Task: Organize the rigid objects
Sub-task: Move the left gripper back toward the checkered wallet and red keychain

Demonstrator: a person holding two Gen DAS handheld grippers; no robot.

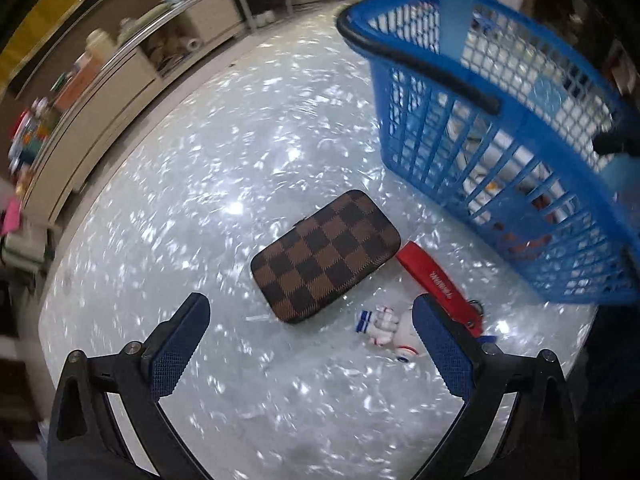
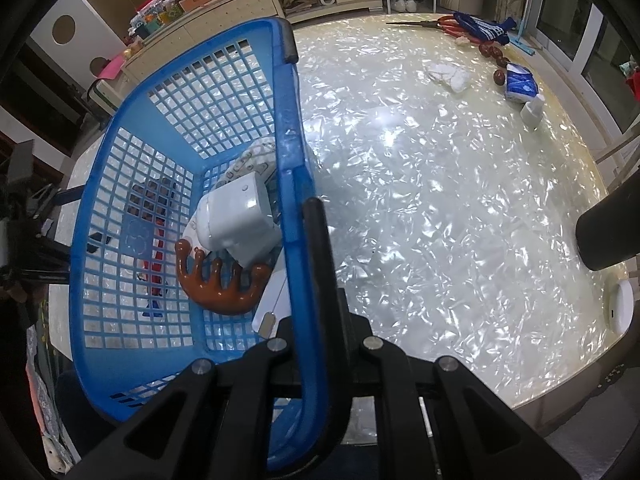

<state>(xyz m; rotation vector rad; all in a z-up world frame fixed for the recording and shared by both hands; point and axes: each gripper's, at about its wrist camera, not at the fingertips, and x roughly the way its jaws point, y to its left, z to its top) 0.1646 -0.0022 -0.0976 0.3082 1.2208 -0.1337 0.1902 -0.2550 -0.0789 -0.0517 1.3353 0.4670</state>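
Our right gripper (image 2: 308,240) is clamped shut on the rim of the blue basket (image 2: 294,184), its fingers pinching the side wall. Only the right wrist view lets us see inside: a white boxy device (image 2: 240,216), a brown comb-like piece (image 2: 224,284) and a patterned white item behind them. It also shows the far table edge with red scissors (image 2: 436,23) and a blue packet (image 2: 519,87).

Our left gripper (image 1: 312,320) hangs wide open over the pearly table (image 1: 200,160), holding nothing. Only its view shows the checkered brown case (image 1: 326,256) lying flat just ahead between the fingers, the red strap (image 1: 438,284) touching its right side, and a small white figure (image 1: 390,330) by the right finger.
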